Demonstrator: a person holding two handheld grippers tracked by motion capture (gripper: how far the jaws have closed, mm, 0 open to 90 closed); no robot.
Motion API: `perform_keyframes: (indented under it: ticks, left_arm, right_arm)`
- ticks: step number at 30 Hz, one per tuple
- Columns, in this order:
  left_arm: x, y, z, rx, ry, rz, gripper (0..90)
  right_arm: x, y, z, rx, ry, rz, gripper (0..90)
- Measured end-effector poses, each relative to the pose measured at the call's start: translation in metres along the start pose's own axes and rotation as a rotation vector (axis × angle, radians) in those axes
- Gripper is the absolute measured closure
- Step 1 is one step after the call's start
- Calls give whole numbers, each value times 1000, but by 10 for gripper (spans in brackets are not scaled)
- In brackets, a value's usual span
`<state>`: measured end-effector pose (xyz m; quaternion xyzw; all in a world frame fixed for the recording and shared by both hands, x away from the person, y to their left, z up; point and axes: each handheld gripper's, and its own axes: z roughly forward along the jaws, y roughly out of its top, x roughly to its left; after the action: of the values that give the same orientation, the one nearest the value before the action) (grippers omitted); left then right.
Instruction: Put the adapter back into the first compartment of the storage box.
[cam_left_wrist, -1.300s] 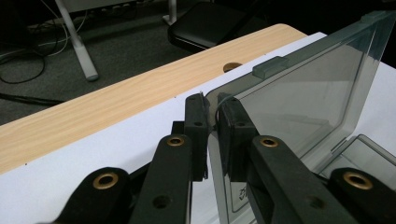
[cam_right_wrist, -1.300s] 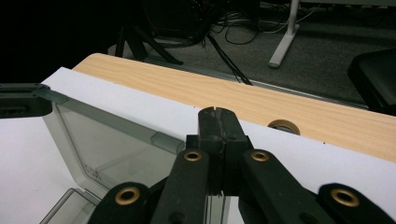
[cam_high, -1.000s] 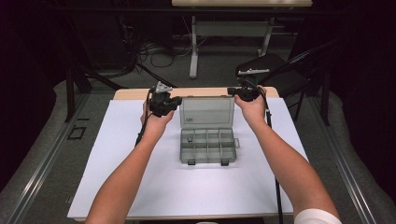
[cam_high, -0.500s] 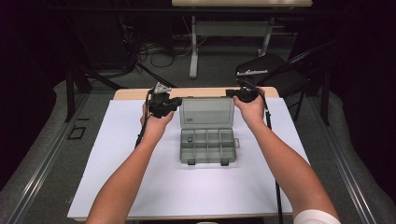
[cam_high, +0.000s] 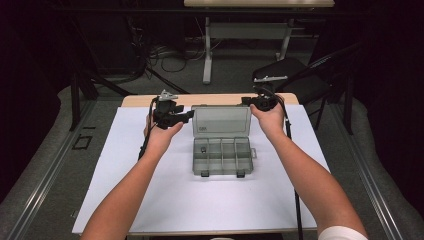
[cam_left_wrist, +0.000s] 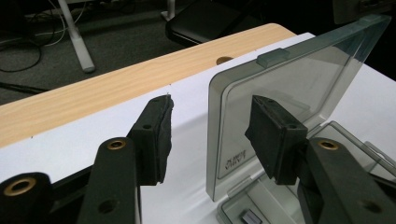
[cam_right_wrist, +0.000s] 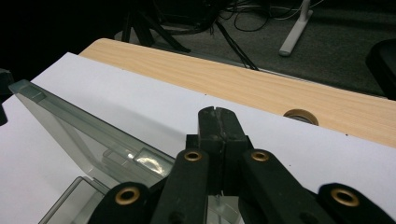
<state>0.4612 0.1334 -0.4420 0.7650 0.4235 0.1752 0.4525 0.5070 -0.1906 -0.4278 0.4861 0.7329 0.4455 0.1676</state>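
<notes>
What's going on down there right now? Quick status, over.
Left gripper open beside raised lid. Right gripper shut, empty. Organizer box open on white sheet. Nothing in the way.

We are in a lab or recording studio, not a home. Our table (cam_high: 150, 101) has a pale wood top, most of it under a white sheet (cam_high: 210, 200), with a round cable hole (cam_right_wrist: 301, 116) near its far edge. Dark curtains (cam_high: 30, 75) close in both sides. On the grey carpet (cam_high: 230, 70) beyond the far edge we see loose cables (cam_high: 170, 52), the white legs of a second desk (cam_high: 207, 55) and a black folding chair (cam_high: 295, 80). Black tripod legs (cam_high: 80, 85) stand at the left, and metal rails (cam_high: 35, 200) run along the floor on either side.
</notes>
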Motion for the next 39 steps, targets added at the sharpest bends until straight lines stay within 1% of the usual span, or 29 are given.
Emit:
perform_keyframes:
  ticks: [1,2,3,4,5,7,8,9,10,11,12,14,15,17,18,21,24,27,28,36,39]
  left_arm:
    - [-1,-1,-4,3,-1,-11,492]
    - [-2,-1,-7,19,-7,-21,485]
    - [-3,-1,-9,14,-7,-30,483]
    - [-4,-2,-14,16,-19,-39,484]
    - [-5,-2,-17,18,-21,-41,488]
    - [-8,-2,-22,46,-20,-42,489]
    - [-10,-2,-24,47,-17,-46,495]
    - [-12,-4,-27,64,-40,-58,538]
    - [-12,-4,-27,64,-40,-58,560]
    - [-13,-5,-28,76,-49,-54,560]
    - [-14,-5,-28,88,-70,-49,616]
    - [-17,-7,-26,102,-68,-39,717]
    - [-19,-8,-24,102,-67,-38,748]
    - [-20,-9,-22,118,-79,-30,800]
    - [-23,-9,-19,116,-87,-27,825]
    - [-28,-10,-15,113,-106,-32,890]
    - [-31,-11,-11,116,-123,-42,898]
    - [-34,-12,-7,123,-131,-46,900]
    - [-34,-13,-6,123,-128,-45,900]
    - [-35,-19,-7,125,-138,-57,900]
    - [-35,-22,-8,123,-149,-64,900]
  right_arm:
    - [0,0,0,2,2,-2,900]
    - [1,-1,-1,5,3,-7,900]
    - [1,-2,-1,7,5,-9,900]
    - [2,-2,-2,8,6,-11,900]
    - [3,-3,-2,10,7,-11,900]
    - [4,-3,-3,9,11,-13,900]
    - [4,-4,-4,11,12,-17,900]
    - [5,-4,-6,12,14,-19,900]
    - [5,-4,-6,12,14,-19,900]
    - [5,-5,-6,13,15,-21,900]
    - [6,-5,-7,16,18,-20,900]
    - [7,-7,-8,17,23,-30,900]
    - [7,-8,-8,19,24,-28,900]
    - [8,-9,-10,18,28,-32,900]
    - [8,-10,-10,20,30,-27,900]
    - [11,-13,-13,22,36,-42,900]
    - [13,-16,-14,27,45,-51,900]
    - [14,-19,-16,29,56,-55,900]
    - [14,-20,-16,30,59,-53,900]
    - [16,-27,-21,34,79,-61,900]
    - [17,-29,-22,34,87,-61,900]
